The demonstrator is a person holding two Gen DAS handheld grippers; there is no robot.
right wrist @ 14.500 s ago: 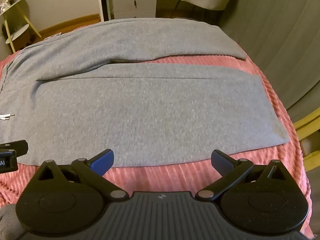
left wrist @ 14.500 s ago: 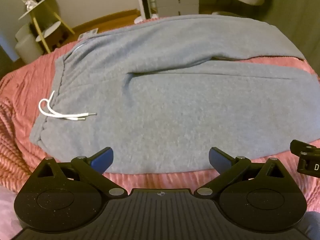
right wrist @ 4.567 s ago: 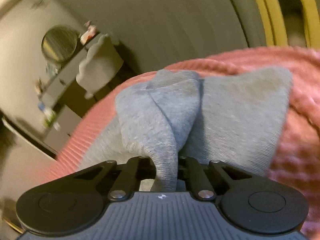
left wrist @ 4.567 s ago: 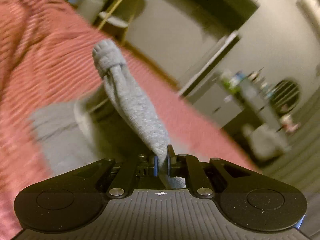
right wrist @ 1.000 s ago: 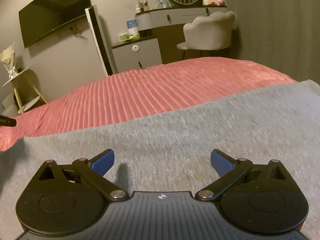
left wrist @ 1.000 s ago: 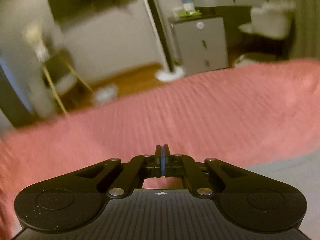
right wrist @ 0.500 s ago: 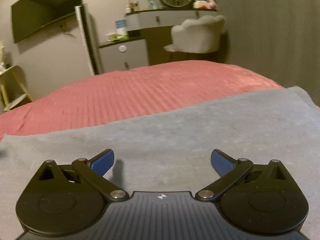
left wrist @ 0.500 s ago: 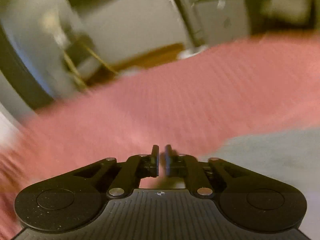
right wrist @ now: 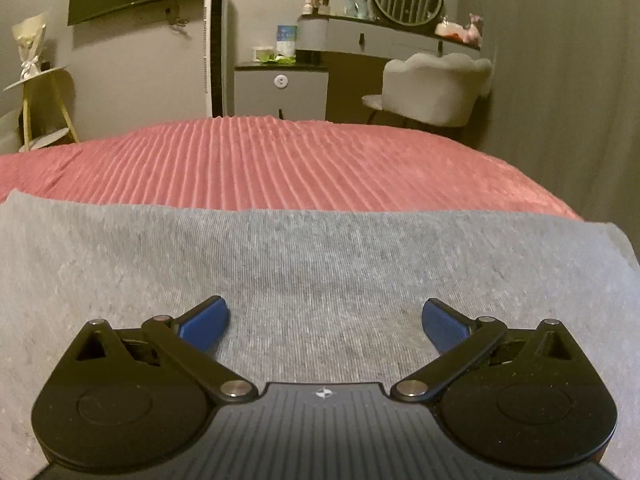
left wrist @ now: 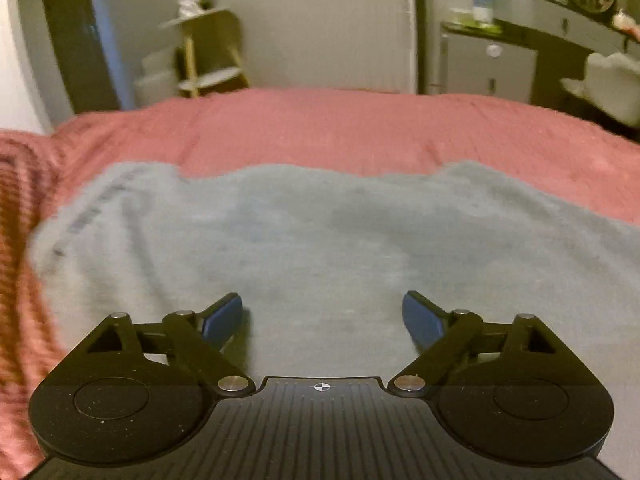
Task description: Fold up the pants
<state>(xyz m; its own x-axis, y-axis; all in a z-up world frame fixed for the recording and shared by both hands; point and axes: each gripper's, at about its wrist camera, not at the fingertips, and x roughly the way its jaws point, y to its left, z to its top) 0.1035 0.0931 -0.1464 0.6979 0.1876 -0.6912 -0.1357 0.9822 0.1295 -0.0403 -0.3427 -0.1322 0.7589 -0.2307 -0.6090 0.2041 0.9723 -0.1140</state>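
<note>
Over seemingly folded pants, left gripper and right gripper wide apart.

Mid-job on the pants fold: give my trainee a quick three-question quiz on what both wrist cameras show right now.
1. True or false: the left gripper is clamped on the grey pants.
2. What do the pants lie on? A) wooden floor B) pink ribbed bedspread C) white chair
3. Fill in: the right gripper has its jaws ____ above the fabric.

Key:
1. False; its jaws stand wide apart, holding nothing.
2. B, the bedspread.
3. Open.
</note>
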